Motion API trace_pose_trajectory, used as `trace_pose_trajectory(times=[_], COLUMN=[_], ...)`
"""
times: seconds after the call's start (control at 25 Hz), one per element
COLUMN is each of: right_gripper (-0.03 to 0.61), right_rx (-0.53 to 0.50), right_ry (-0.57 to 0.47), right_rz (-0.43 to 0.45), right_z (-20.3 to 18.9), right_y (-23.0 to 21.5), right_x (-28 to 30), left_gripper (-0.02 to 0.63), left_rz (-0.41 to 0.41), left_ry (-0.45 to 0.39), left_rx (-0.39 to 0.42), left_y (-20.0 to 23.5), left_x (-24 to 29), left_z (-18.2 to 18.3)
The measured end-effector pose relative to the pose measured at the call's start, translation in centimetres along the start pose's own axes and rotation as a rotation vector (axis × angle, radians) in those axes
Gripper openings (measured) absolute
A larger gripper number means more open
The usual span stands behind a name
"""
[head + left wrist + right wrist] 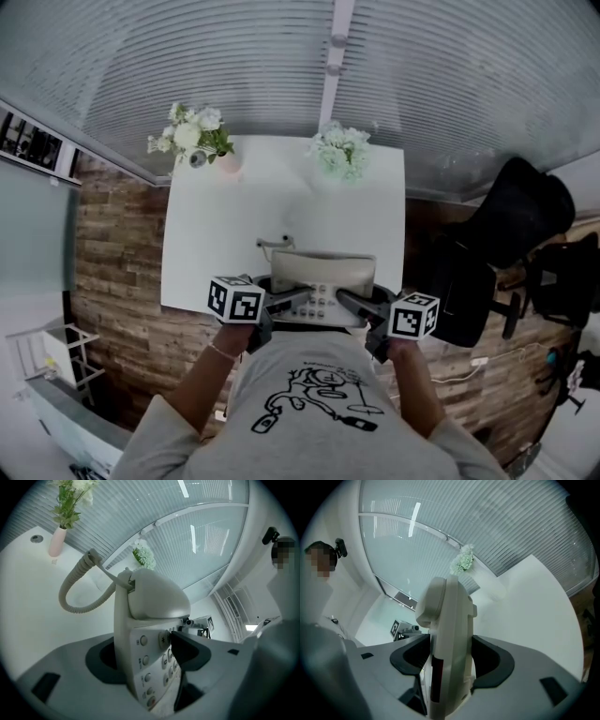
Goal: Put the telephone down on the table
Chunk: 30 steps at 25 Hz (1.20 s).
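You hold a cream desk telephone (322,274) between both tools at the near edge of the white bench (281,202) — the left tool (284,302) clamped on its left end with one dark jaw across the keypad, the right tool (359,305) clamped on the opposite end, each set of jaws partway apart and pressed against the casing. The handset (157,597) sits on the base and its coiled cord (75,590) loops out over the bench; whether the base touches the surface cannot be made out. Two flower arrangements stand at the far edge, well apart from the telephone — a pink vase (57,541) at the left corner, white blooms (342,150) to the right.
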State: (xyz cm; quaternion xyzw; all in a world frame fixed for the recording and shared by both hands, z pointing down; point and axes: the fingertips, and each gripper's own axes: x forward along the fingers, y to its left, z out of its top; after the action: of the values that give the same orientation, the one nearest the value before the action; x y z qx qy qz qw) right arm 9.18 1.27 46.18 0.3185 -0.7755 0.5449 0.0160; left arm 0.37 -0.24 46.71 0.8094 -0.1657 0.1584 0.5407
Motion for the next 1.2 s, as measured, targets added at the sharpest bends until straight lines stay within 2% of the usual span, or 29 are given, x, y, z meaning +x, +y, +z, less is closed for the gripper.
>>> trace_pose_trajectory(times=[0.32,0.64,1.2], right_gripper=[0.285,0.285,0.287], right_rx=[0.011,0.042,0.083], right_ry=[0.007,0.012,0.035], right_rz=[-0.006,-0.014,-0.047], right_z=[0.3,0.0,-0.4], right_y=[-0.3,-1.5,-5.6], right_x=[1.4,2.3,4.3], left_gripper=[0.29,0.293,0.299], left_rz=[0.001,0.013,0.02], left_ry=[-0.001,0.008,0.015], left_rx=[-0.022,-0.011,-0.032], left_y=[1.3,2.6,6.4], left_x=[-0.3,0.1,2.3], left_z=[0.5,0.6,0.7])
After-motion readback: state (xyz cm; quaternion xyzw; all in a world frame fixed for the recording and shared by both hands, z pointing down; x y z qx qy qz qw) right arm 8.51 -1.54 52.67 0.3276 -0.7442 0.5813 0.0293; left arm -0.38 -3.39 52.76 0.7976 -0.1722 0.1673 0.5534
